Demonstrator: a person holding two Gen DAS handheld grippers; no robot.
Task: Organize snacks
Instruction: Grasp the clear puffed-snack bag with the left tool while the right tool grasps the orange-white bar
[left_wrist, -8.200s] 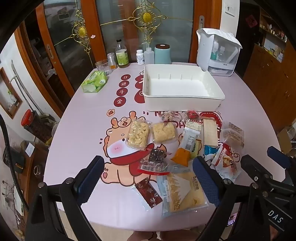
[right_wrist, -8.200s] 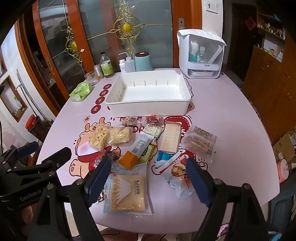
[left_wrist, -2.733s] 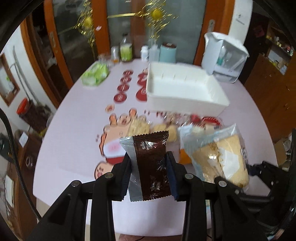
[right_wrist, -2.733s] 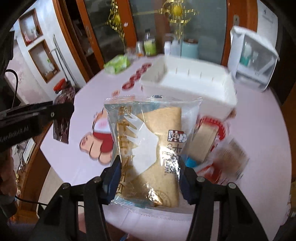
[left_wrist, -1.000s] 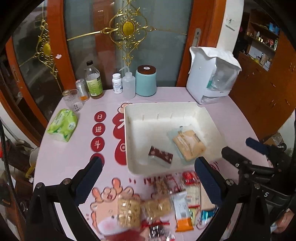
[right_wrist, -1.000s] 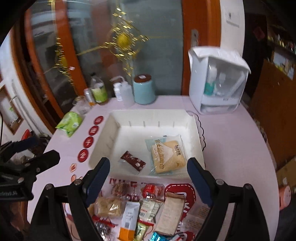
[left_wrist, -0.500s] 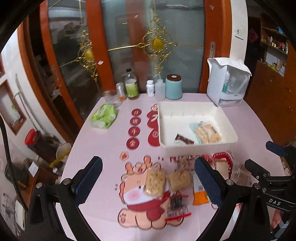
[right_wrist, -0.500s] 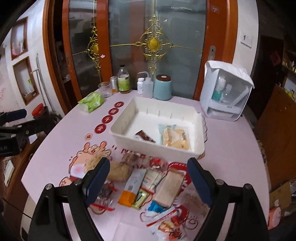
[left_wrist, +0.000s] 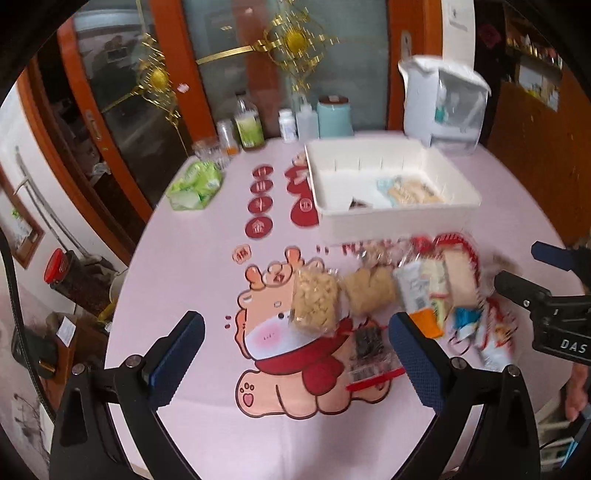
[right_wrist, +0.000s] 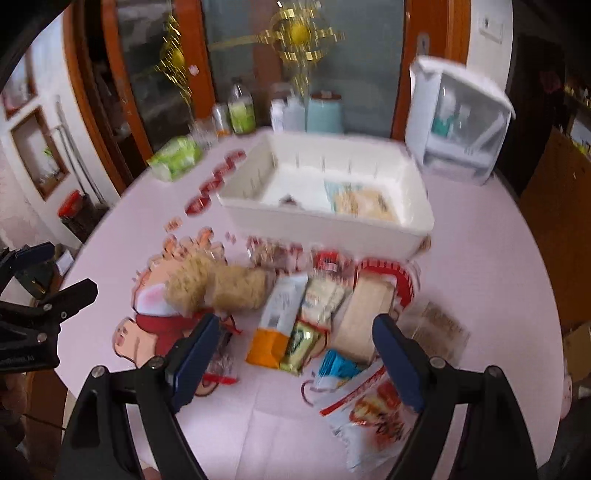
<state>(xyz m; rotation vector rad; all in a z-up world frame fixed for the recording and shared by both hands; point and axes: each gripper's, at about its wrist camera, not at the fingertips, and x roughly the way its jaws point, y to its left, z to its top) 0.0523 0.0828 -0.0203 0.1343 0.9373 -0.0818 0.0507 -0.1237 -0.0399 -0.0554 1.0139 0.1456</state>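
A white bin (left_wrist: 391, 212) (right_wrist: 317, 225) stands at the back of the pink table and holds a pale bread pack (left_wrist: 410, 192) (right_wrist: 360, 203) and a small dark packet (left_wrist: 360, 203). Several snack packs lie in front of it: a clear bag of pale pieces (left_wrist: 316, 302), a dark-filled bag with a red strip (left_wrist: 369, 354), an orange-ended pack (right_wrist: 277, 321), a long beige bar (right_wrist: 364, 310). My left gripper (left_wrist: 295, 358) is open and empty above the table's near side. My right gripper (right_wrist: 295, 358) is open and empty over the snack pile.
Bottles and a teal canister (left_wrist: 334, 118) line the table's back edge. A white dispenser box (left_wrist: 443, 103) stands at the back right. A green tissue pack (left_wrist: 195, 184) lies at the back left. Glass doors stand behind the table.
Both grippers have come down and closer to the snack pile; the views are blurred with motion. Both stay open and empty. The two packs remain in the bin.
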